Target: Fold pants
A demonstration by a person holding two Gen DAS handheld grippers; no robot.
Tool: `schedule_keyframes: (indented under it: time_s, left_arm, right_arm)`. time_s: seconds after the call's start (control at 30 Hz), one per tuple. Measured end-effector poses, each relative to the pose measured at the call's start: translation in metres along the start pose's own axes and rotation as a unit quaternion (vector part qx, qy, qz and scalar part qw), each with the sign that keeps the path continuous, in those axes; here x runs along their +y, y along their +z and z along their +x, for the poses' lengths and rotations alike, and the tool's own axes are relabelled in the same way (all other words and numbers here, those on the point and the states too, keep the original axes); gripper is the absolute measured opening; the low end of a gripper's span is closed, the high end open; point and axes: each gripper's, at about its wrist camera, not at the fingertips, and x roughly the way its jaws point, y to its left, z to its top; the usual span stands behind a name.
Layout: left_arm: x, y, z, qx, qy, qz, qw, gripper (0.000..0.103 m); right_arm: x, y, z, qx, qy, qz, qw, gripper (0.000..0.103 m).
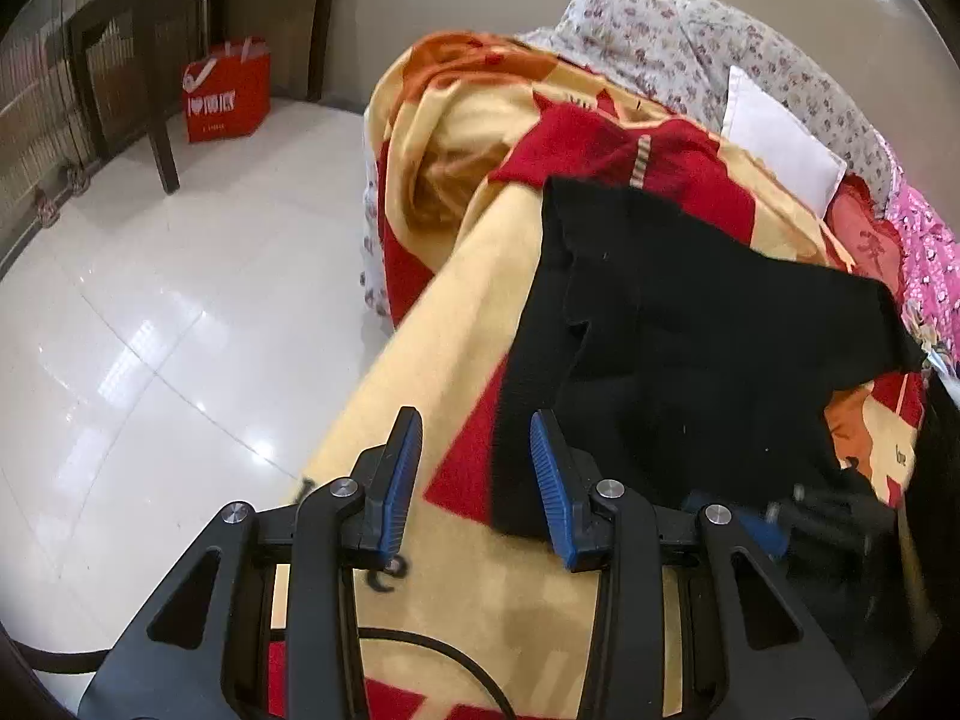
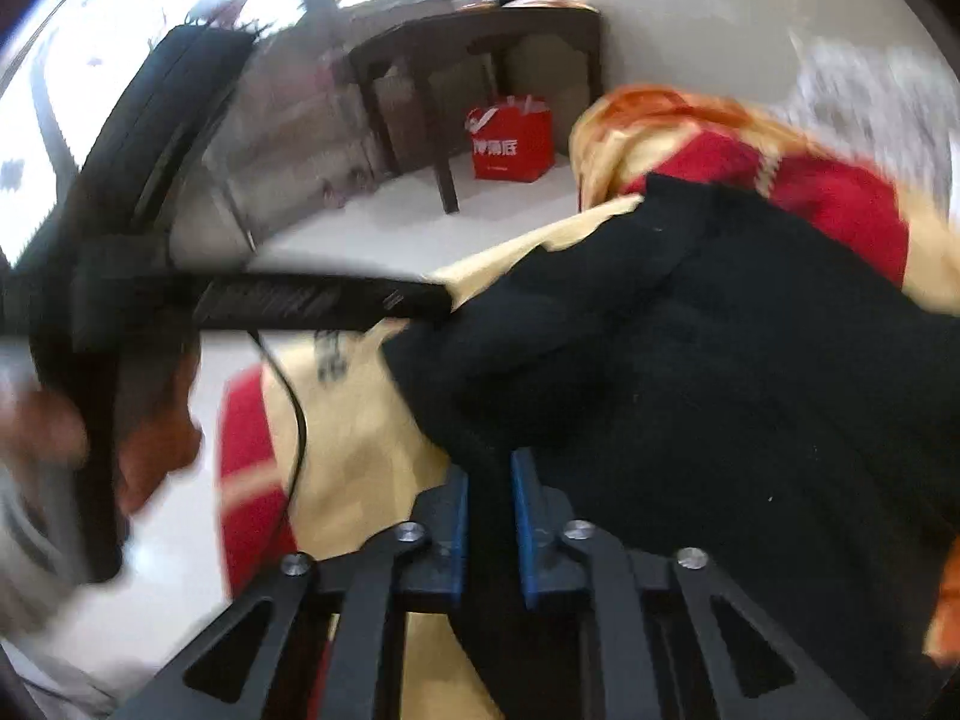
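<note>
Two grippers: left gripper [image 1: 474,456] jaws spread, empty; right gripper [image 2: 489,504] apparently pinching black pants [image 1: 678,324], lengthwise up blanket [image 1: 480,252].

Your plain black knit pants [image 1: 690,330] carry no pattern, only a few pale lint specks. Under them you have a cream-yellow fleece blanket [image 1: 480,600] with large red blocks, orange patches and some black lettering. Behind it you see a white quilt with a small reddish-brown floral print [image 1: 690,42], a plain white pillow [image 1: 780,138] and a bright pink cloth with small pale dots [image 1: 930,258]. Your grippers are black with blue ribbed pads [image 1: 555,480]. The glossy floor tiles [image 1: 150,330] are white, the wooden side table [image 1: 162,12] dark brown, and the paper shopping bag [image 1: 225,90] red with white print.
</note>
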Motion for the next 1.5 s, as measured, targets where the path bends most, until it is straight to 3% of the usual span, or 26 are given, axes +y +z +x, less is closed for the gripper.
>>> schedule_keyframes:
  time_s: [0.1,0.17,0.23,0.3,0.37,0.5,0.6,0.7,0.83,0.97,1.13,1.2,1.27,1.5]
  left_arm:
    - [0.003,0.001,-0.005,0.001,-0.017,-0.005,0.9998,0.04]
    - [0.004,0.0,-0.005,0.005,-0.028,-0.009,0.9996,0.046]
    - [0.007,-0.002,-0.007,0.008,-0.036,-0.012,0.9993,0.047]
    - [0.009,-0.002,-0.008,0.009,-0.029,-0.013,0.9995,0.047]
    - [0.012,0.0,-0.01,0.007,-0.025,-0.017,0.9995,0.047]
    - [0.01,0.005,-0.015,-0.005,-0.024,-0.022,0.9994,0.047]
    - [0.001,0.006,-0.015,-0.011,-0.018,-0.008,0.9997,0.048]
    - [-0.009,0.005,-0.007,0.001,-0.024,0.005,0.9997,0.05]
    - [-0.02,0.005,-0.011,-0.01,-0.028,0.023,0.9993,0.05]
    - [-0.031,0.009,-0.009,-0.015,-0.04,0.036,0.9985,0.06]
    - [-0.046,0.004,0.021,0.018,-0.024,0.065,0.9975,0.06]
    - [-0.046,0.001,0.039,0.045,-0.004,0.068,0.9967,0.06]
    - [-0.046,0.0,0.042,0.031,-0.001,0.078,0.9965,0.065]
    - [-0.041,0.005,0.053,0.038,0.001,0.076,0.9964,0.074]
  right_arm:
    - [-0.039,0.01,-0.003,-0.019,0.041,0.1,0.994,0.01]
    - [-0.069,0.004,0.006,-0.008,0.123,0.195,0.973,0.011]
    - [-0.082,-0.004,0.008,0.001,0.148,0.238,0.96,0.012]
    - [-0.072,-0.004,-0.005,-0.01,0.124,0.199,0.972,0.013]
    - [-0.048,-0.001,-0.018,-0.011,0.094,0.119,0.988,0.015]
    - [-0.02,0.0,-0.022,-0.008,0.037,0.033,0.999,0.017]
    - [-0.015,-0.003,-0.015,-0.007,0.083,0.044,0.996,0.018]
    - [-0.011,-0.015,0.003,0.036,0.097,0.047,0.994,0.021]
    - [-0.019,-0.012,-0.022,0.032,0.134,0.044,0.99,0.025]
    - [-0.053,0.013,-0.069,-0.011,0.017,-0.003,1.0,0.039]
    - [-0.11,0.06,-0.08,-0.037,-0.128,-0.039,0.99,0.044]
    - [-0.125,0.087,-0.062,-0.016,-0.141,-0.055,0.988,0.044]
    - [-0.146,0.102,-0.046,0.006,-0.144,-0.066,0.987,0.044]
    - [-0.199,0.12,0.01,0.102,-0.134,-0.12,0.978,0.045]
